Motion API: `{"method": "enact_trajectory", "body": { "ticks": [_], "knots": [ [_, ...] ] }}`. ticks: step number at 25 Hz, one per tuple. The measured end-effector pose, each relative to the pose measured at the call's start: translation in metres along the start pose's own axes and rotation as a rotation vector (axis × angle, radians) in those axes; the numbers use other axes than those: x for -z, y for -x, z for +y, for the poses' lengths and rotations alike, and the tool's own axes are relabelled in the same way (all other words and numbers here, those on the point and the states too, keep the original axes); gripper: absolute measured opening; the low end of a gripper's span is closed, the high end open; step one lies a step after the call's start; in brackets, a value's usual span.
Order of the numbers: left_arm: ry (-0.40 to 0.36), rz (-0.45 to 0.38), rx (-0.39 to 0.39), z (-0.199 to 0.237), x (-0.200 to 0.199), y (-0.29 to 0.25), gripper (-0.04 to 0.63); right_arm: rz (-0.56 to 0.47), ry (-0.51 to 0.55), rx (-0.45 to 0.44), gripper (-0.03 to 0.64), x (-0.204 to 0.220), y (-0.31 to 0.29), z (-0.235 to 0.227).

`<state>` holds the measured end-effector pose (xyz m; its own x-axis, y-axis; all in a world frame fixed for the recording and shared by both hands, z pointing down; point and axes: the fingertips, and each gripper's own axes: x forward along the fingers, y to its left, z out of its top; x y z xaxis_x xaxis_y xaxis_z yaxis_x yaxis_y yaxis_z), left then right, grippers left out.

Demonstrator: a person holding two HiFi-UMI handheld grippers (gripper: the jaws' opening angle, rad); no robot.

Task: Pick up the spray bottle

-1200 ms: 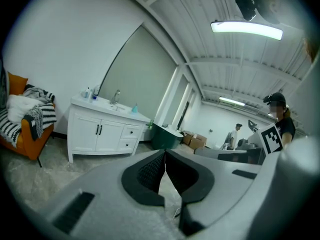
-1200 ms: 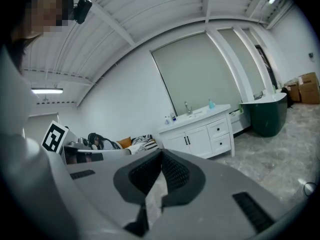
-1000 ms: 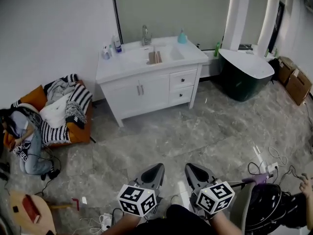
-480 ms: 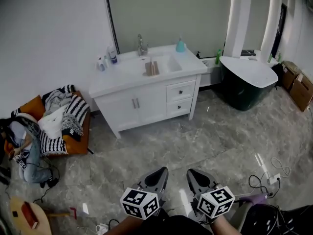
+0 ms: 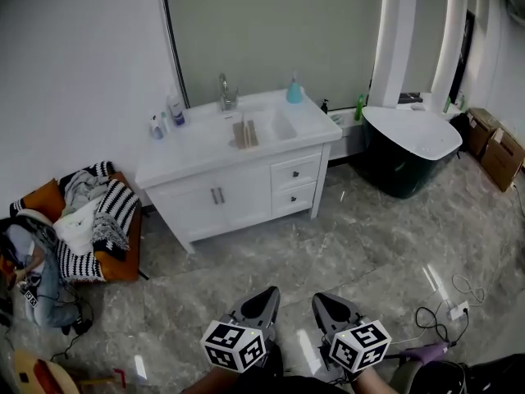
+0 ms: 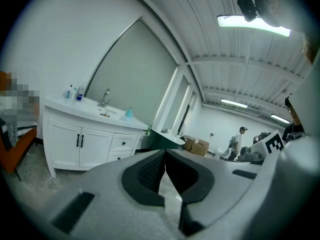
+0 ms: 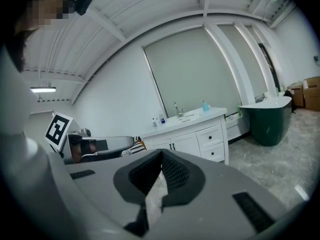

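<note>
Across the room stands a white vanity point(image 5: 215, 194) with a sink and tap. On its left end are a white bottle with a blue label point(image 5: 175, 109) and a smaller bottle point(image 5: 155, 125); a teal bottle point(image 5: 294, 93) is at the back right. Which one has a spray head I cannot tell. My left gripper point(image 5: 261, 298) and right gripper point(image 5: 326, 302) are side by side low in the head view, well short of the vanity, both shut and empty. The left gripper point(image 6: 164, 156) points at the vanity point(image 6: 90, 134), as does the right gripper point(image 7: 161, 159), with the bottles point(image 7: 160, 118) far ahead.
A dark green bathtub point(image 5: 408, 150) stands right of the vanity, with a green bottle point(image 5: 359, 107) on the ledge between. An orange seat piled with clothes point(image 5: 90, 220) is on the left. Cables and a power strip point(image 5: 447, 312) lie on the marble floor at right. Cardboard boxes point(image 5: 497, 144) are far right.
Both grippers have travelled across the floor with the person, still shut. The vanity now lies lower and further left in the head view, and more of the mirror above it shows.
</note>
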<state>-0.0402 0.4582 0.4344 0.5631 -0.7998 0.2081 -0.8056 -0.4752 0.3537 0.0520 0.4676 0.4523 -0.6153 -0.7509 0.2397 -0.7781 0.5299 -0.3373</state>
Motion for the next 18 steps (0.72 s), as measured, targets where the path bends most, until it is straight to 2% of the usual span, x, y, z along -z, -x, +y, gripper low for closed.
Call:
{"method": "enact_trajectory", "body": {
  "ticks": [13, 18],
  "knots": [
    [-0.014, 0.035, 0.047, 0.074, -0.053, -0.071, 0.006, -0.004, -0.004, 0.032, 0.006, -0.050, -0.099, -0.020],
    [0.008, 0.020, 0.066, 0.105, -0.070, -0.086, 0.006, -0.005, 0.001, 0.041, 0.006, -0.062, -0.139, -0.026]
  ]
}}
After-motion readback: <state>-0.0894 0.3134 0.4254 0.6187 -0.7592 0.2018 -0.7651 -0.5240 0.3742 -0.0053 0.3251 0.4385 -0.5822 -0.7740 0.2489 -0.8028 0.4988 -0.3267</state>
